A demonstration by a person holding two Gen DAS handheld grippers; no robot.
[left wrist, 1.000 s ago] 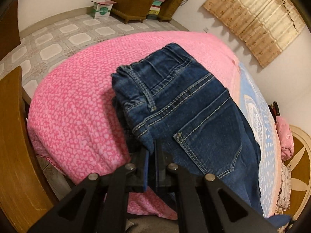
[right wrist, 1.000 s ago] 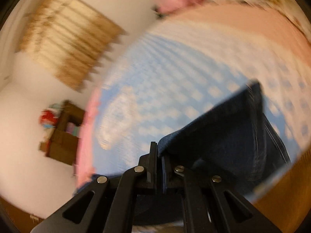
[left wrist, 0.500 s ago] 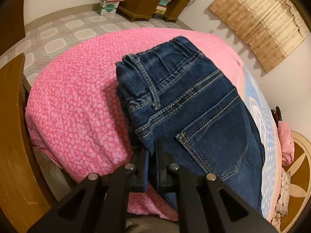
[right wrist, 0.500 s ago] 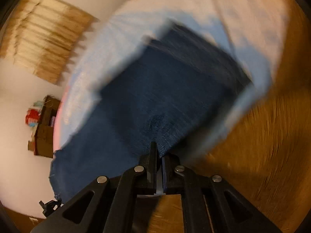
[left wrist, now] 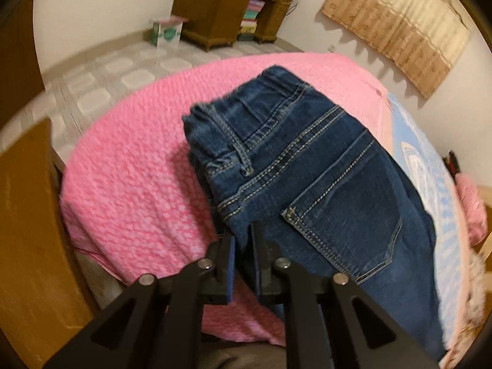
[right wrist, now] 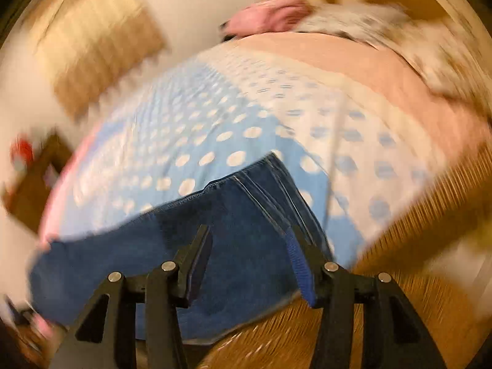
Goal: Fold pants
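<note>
Both tools have just been opening. Left tool [left wrist: 244, 240]: slightly parted, jeans [left wrist: 307, 166] edge loose between its pads. Right tool [right wrist: 249, 240]: spread wide above folded jeans on bed [left wrist: 138, 178].

No legible text appears in either view. In the left wrist view, a small white-and-green box [left wrist: 167, 32] on the tiled floor at about 11 o'clock carries a round green emblem, its lettering too blurred to read. The beige wall hanging [left wrist: 396, 27] at 1 o'clock shows faint patterning, perhaps script, but nothing decipherable. The right wrist view is motion-blurred throughout.
</note>
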